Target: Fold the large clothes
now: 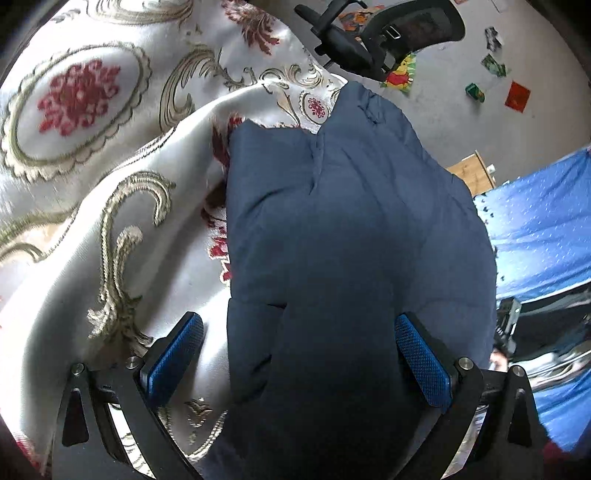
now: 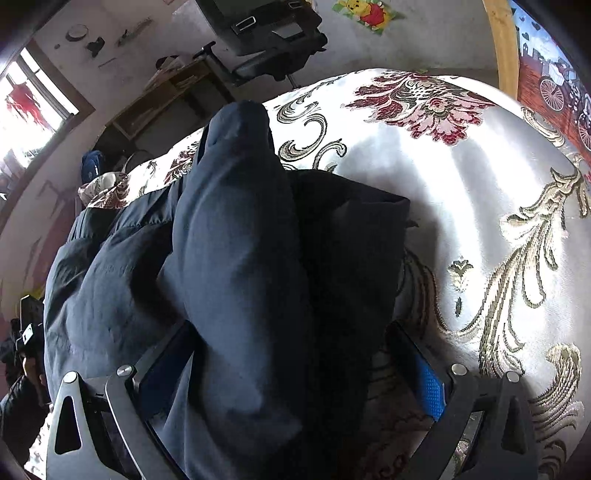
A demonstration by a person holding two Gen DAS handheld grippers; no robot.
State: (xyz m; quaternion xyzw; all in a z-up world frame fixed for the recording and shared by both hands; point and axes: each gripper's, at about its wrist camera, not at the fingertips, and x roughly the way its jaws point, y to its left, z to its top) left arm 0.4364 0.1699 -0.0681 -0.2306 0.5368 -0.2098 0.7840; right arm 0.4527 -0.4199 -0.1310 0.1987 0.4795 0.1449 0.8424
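Surface: floral bedspread [image 1: 77,155], cream with red medallions; your navy padded garment [image 1: 351,229] lies on it, bunched, one long fold running away from you.
Left tongs: left gripper [image 1: 299,362] has its jaws spread wide. Fabric passes between the blue pads [image 1: 424,365], but nothing is pinched; the left pad sits over bare bedspread, just beside the garment's edge.
Right tongs: right gripper [image 2: 291,369] is also spread, straddling a thick raised ridge of the garment [image 2: 236,258]. Whether the pads touch cloth, you cannot tell; shadow hides it.
Step, as judged: taking hold before a fold.
Do it well: close on one layer's edge, not the whole padded ridge. Match both grips along the same hem.
Risk: pinching bedspread with the garment.
Beyond the garment: office chair [image 1: 388,40], stickers on the wall [image 2: 369,11].
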